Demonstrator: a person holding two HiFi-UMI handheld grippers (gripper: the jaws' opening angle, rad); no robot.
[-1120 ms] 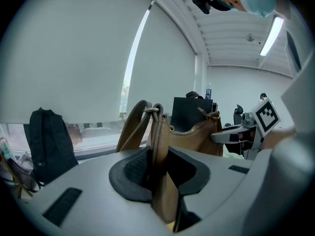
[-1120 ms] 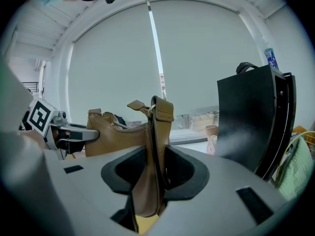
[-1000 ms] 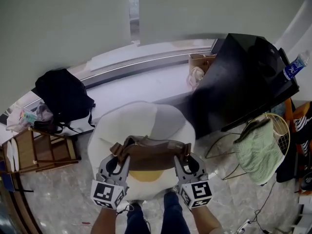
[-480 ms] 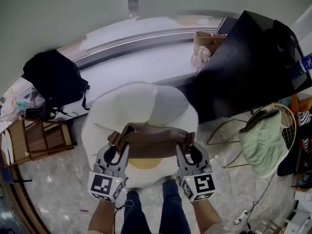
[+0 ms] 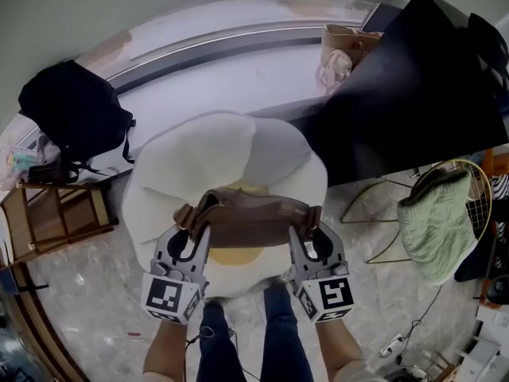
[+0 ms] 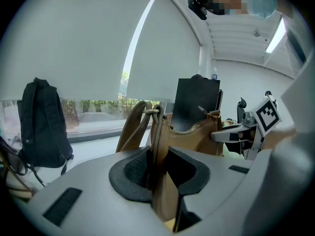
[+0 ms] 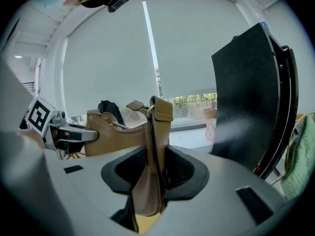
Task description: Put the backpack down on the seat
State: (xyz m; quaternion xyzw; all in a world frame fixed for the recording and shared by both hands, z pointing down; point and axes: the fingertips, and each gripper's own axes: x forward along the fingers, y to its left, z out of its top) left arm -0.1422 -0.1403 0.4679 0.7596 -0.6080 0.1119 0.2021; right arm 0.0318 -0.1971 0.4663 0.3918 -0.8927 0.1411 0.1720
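While the brown backpack point(image 5: 250, 225) hangs level between the two tools, it sits above the front half of the seat point(image 5: 199, 157), a round white cushion with a yellow patch point(image 5: 235, 255) showing just under the bag. Whether the bag's base touches the cushion cannot be determined from the head view.

Left tool point(image 5: 193, 241): clenched on the bag's left end; the left gripper view shows tan leather and strap pinched between the dark pads.

Right tool point(image 5: 306, 237): clenched on the bag's right end; the right gripper view shows the strap tab and side leather pressed between its pads.

Surroundings: a black backpack point(image 5: 71, 110) stands on the window ledge to the left, a wooden frame point(image 5: 56, 221) sits below it, a large black panel point(image 5: 413, 94) leans at the right, and a green cloth point(image 5: 433, 229) drapes over a wire rack.
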